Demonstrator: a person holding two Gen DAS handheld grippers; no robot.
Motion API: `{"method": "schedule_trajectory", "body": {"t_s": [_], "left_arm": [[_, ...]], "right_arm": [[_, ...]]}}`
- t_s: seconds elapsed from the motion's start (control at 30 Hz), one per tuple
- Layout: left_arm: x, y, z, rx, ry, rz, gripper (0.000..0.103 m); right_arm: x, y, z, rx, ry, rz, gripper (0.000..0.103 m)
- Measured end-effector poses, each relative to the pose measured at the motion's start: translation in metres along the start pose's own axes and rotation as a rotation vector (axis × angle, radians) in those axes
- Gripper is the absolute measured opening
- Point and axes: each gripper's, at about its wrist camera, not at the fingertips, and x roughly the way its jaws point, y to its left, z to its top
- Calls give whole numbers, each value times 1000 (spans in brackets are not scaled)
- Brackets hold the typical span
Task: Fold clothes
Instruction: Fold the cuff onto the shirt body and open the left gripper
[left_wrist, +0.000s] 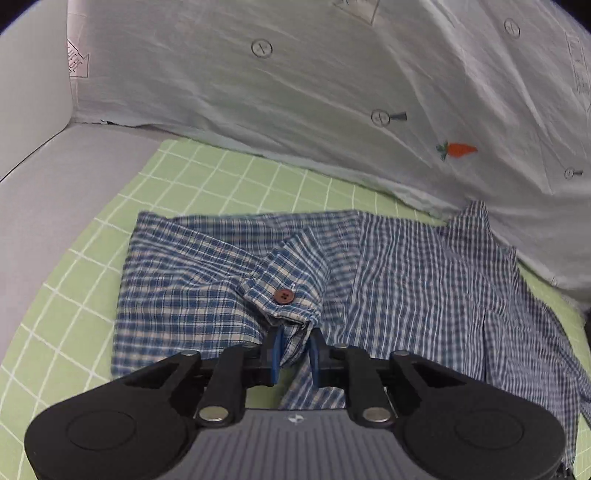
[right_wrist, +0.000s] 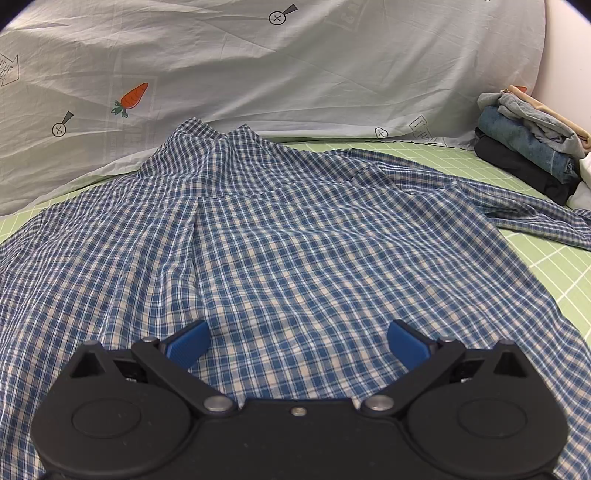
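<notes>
Plaid shirt (right_wrist: 280, 236) lay spread on the green gridded mat (right_wrist: 546, 254), its hem cut off by the frame. Left gripper (left_wrist: 295, 350) clenched the buttoned cuff (left_wrist: 282, 295); right gripper (right_wrist: 297, 341) hung spread above the shirt. Folded clothes stack (right_wrist: 528, 144) sat beyond.

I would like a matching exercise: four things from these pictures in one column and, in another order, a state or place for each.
Things:
1. left hand-held gripper
2. right hand-held gripper
3. plaid shirt
4. stack of folded clothes

States or places:
A. open, above the shirt
B. far right, on the green checked sheet
C. spread out
D. shut on the buttoned cuff

Pairs: 1-D, 2-A, 3-C, 4-B
</notes>
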Motion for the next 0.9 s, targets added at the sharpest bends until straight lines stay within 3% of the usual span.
{"method": "schedule_trajectory", "body": {"t_s": [0.07, 0.2, 0.23, 0.4, 0.53, 0.6, 0.63, 0.77, 0.9], "left_arm": [[12, -7, -7, 25, 59, 23, 38], [5, 1, -18, 37, 79, 43, 79], [3, 2, -20, 44, 82, 55, 82], [2, 16, -29, 45, 122, 130, 86], [-5, 29, -29, 13, 112, 145, 87], [-7, 35, -27, 16, 98, 182, 88], [-7, 38, -26, 18, 95, 199, 88], [1, 53, -21, 16, 103, 275, 88], [8, 72, -19, -24, 115, 333, 88]], "right_arm": [[0, 0, 0, 0, 0, 0, 103], [0, -1, 0, -3, 1, -2, 103], [0, 0, 0, -3, 1, -4, 103], [2, 2, 4, -2, 14, -9, 103], [10, 4, 23, 12, 140, -8, 103], [11, 6, 33, 17, 175, 5, 102], [8, 7, 37, 36, 151, 17, 101], [-8, 26, 55, 75, 62, 103, 101], [-15, 58, 69, 49, 61, 289, 96]]}}
